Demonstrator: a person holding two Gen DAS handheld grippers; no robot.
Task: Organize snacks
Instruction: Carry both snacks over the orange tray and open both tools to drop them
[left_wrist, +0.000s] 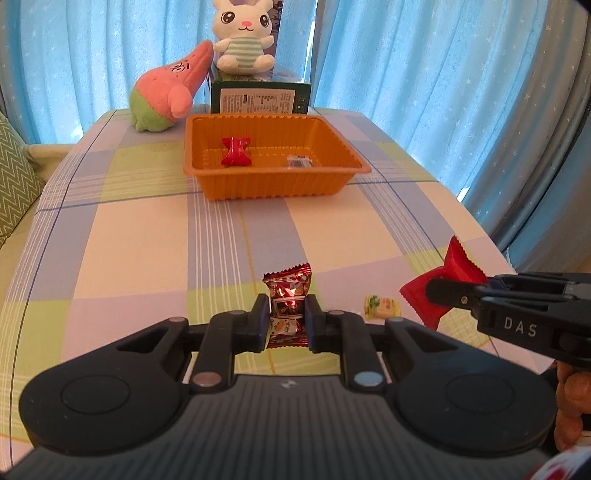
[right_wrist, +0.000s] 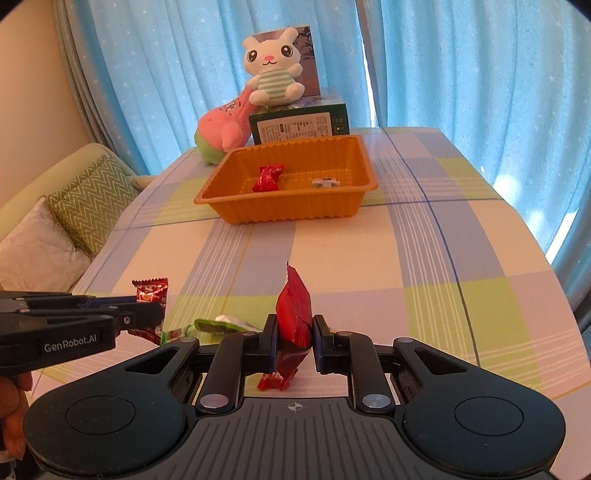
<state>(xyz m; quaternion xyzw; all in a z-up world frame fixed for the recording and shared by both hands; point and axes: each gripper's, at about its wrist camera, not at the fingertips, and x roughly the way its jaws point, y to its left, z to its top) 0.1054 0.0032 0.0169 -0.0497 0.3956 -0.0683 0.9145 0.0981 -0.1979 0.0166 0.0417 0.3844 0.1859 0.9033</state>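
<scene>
My left gripper (left_wrist: 286, 317) is shut on a red patterned snack packet (left_wrist: 288, 291), held above the near part of the table. My right gripper (right_wrist: 294, 336) is shut on a plain red snack packet (right_wrist: 293, 314); it shows at the right of the left wrist view (left_wrist: 443, 280). The left gripper and its packet (right_wrist: 151, 291) appear at the left of the right wrist view. An orange tray (left_wrist: 273, 181) (right_wrist: 291, 210) stands further back, holding a red candy (left_wrist: 236, 151) (right_wrist: 267, 177) and a small dark packet (left_wrist: 299, 161) (right_wrist: 325, 182). A yellow-green candy (left_wrist: 382, 306) lies on the cloth between the grippers.
Behind the tray stand a green box (left_wrist: 258, 98), a white plush rabbit (left_wrist: 243, 37) on it, and a pink plush (left_wrist: 166, 96). Green wrappers (right_wrist: 221, 325) lie near the front. A sofa with cushions (right_wrist: 74, 206) is left of the table, blue curtains behind.
</scene>
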